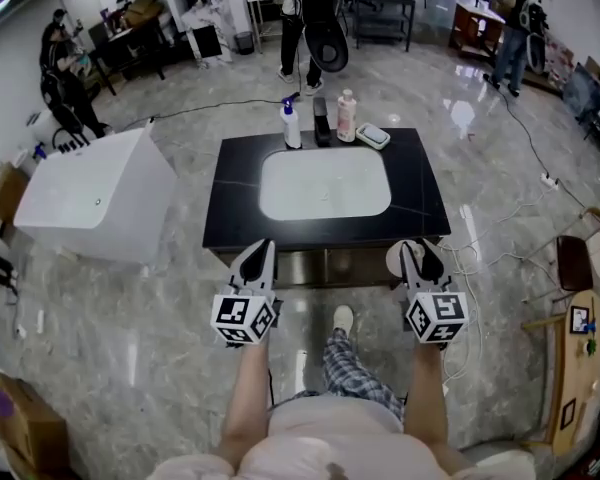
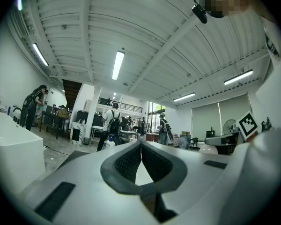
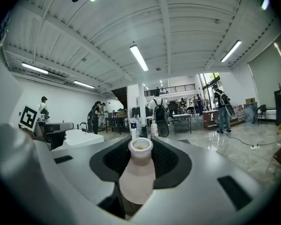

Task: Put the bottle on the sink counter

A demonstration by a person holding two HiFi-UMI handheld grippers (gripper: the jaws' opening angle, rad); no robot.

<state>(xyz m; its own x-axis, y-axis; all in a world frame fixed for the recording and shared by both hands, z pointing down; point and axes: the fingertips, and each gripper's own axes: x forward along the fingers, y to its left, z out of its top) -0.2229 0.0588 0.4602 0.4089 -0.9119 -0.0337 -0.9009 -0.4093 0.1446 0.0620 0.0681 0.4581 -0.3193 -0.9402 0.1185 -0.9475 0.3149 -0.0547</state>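
The bottle (image 3: 136, 175) is not yet on the sink counter (image 1: 421, 196): it sits in the right gripper (image 1: 420, 260), whose jaws are drawn in narrow and press on its body from both sides, the open, capless mouth pointing away along the jaws. In the head view the bottle (image 1: 398, 258) shows only as a pale rounded shape at that gripper's left side, held in the air just at the near edge of the black counter, right of its middle, rather than above the top. The left gripper (image 2: 141, 146) is empty, its jaws brought together so the tips meet, and it hangs level with the right one at the near edge, left of the middle. The counter has a white basin (image 1: 325, 183) sunk in its centre, with bare black surface on the left and right; along the far edge stand a white spray bottle (image 1: 291, 125), a dark upright object (image 1: 322, 121), a pink-and-white bottle (image 1: 347, 116) and a flat white item (image 1: 372, 135) (a soap dish, perhaps; it is too small to tell). By my reading the pick-up is done, and what is left is the whole placing: carry the bottle forward over the black top, most likely the strip right of the basin, set it down upright, then part the jaws and draw back.
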